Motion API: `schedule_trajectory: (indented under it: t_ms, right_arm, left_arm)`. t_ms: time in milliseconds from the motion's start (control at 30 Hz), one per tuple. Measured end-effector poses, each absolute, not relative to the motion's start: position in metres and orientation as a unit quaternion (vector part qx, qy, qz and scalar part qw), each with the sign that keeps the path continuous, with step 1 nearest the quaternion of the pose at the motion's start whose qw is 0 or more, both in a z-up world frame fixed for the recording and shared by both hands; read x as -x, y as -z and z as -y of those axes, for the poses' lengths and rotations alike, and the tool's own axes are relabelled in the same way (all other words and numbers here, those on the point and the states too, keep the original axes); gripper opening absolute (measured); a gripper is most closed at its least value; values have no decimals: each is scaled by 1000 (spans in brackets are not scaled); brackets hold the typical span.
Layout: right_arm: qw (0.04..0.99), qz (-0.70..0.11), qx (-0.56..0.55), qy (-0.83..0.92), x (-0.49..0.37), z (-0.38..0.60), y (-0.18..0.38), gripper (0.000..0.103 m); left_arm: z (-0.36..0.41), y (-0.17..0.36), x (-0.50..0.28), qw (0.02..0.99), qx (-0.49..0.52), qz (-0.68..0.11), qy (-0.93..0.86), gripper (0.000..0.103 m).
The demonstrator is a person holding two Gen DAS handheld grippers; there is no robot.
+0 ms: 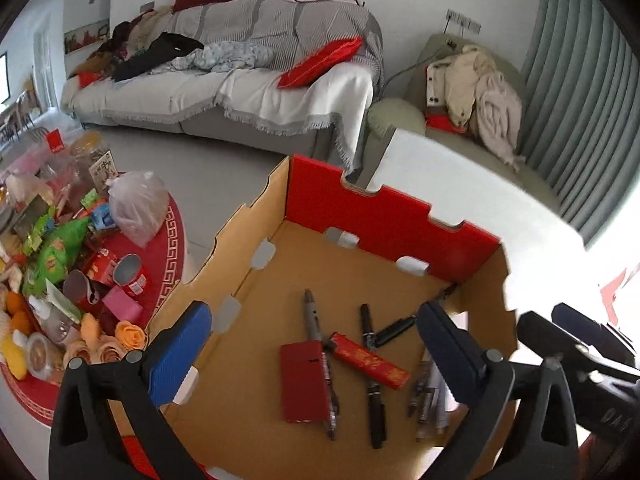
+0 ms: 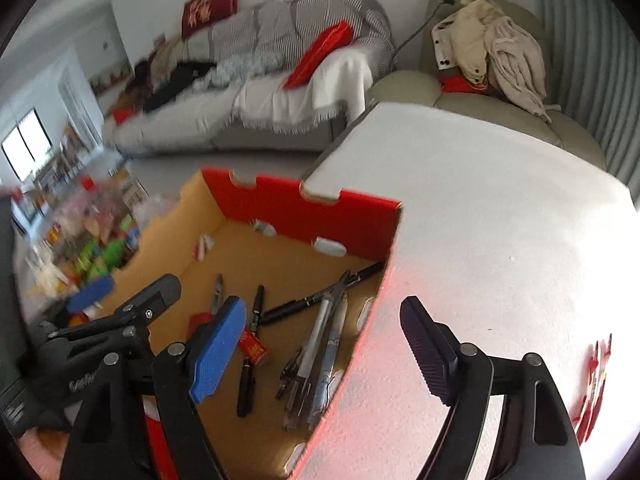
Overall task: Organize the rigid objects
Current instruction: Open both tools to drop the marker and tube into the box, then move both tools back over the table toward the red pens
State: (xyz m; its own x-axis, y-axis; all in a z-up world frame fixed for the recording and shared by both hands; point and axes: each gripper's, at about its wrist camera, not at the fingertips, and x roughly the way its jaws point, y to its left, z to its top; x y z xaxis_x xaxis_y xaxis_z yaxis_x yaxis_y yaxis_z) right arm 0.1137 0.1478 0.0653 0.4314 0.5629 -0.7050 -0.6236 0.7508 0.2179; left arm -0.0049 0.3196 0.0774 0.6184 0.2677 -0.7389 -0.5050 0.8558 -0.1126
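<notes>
Progress, left wrist view: an open brown cardboard box with a red inner wall [image 1: 384,216] is seen from above. On its floor lie a grey marker pen [image 1: 313,320], black pens [image 1: 370,364], a flat red rectangular card case [image 1: 302,382], a red printed lighter-shaped stick [image 1: 370,360] and a bundle of clear-barrelled pens [image 1: 430,396] by the right wall. The left gripper [image 1: 312,344] is held above the box with jaws spread wide; nothing is between them. Beside the box, a round table with a red patterned cloth [image 1: 172,236] is crowded with snack packets, cans, oranges and a plastic bag; much sorting is judged to remain there.

Right wrist view: the same box [image 2: 304,208] is seen, blurred at the left. The right gripper [image 2: 324,352] straddles the box's right wall, jaws apart and empty, its blue pad over the interior, its dark pad over the white outer flap [image 2: 500,220]. Pens lie loose below. Several rigid items are judged already deposited; neither tong holds anything.
</notes>
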Motion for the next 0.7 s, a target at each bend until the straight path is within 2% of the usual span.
schedule_trajectory:
  t_ms: [233, 400, 567, 700]
  right_arm:
    - [869, -402, -17, -288, -101, -51, -58, 81]
    - [884, -432, -77, -163, -97, 66, -26, 81]
    - [868, -468, -137, -95, -89, 158, 4, 81]
    - [863, -472, -160, -78, -76, 202, 15, 81]
  left_arm:
    - [-251, -104, 8, 913, 135, -360, -138, 103]
    - [-144, -106, -11, 919, 81, -386, -30, 103]
    - [-29, -41, -52, 890, -41, -453, 34, 103]
    - [17, -1, -69, 867, -78, -489, 59, 103]
